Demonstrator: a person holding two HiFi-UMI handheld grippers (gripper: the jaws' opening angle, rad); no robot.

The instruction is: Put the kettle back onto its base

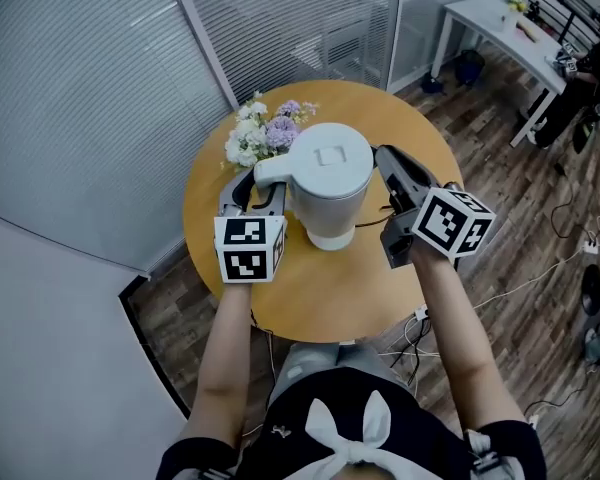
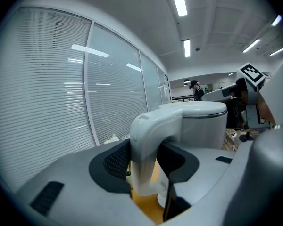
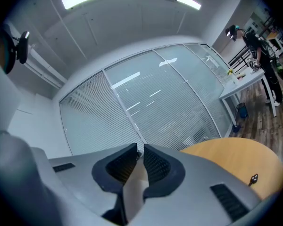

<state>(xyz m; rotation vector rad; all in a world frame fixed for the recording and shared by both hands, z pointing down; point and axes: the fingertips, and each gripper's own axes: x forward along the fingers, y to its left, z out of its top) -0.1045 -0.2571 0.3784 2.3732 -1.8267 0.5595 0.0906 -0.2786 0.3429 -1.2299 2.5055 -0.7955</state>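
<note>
The white kettle [image 1: 328, 183] stands at the middle of the round wooden table [image 1: 310, 298], lid up and handle [image 1: 272, 171] to the left. My left gripper [image 1: 263, 190] is shut on that handle; in the left gripper view both dark pads press the white handle [image 2: 148, 140] of the kettle [image 2: 203, 124]. My right gripper [image 1: 385, 156] sits beside the kettle's right side, apart from it. Its pads [image 3: 155, 166] are shut on nothing. A thin cord [image 1: 373, 221] leaves the kettle's foot to the right. The base itself is hidden, so I cannot tell whether the kettle rests on it.
A bunch of white and purple flowers [image 1: 265, 131] lies on the table just behind the kettle's handle. A glass wall with blinds [image 1: 130, 88] stands close behind the table. A white desk [image 1: 500, 28] and a person [image 1: 590, 68] are far right. Cables run over the floor [image 1: 540, 288].
</note>
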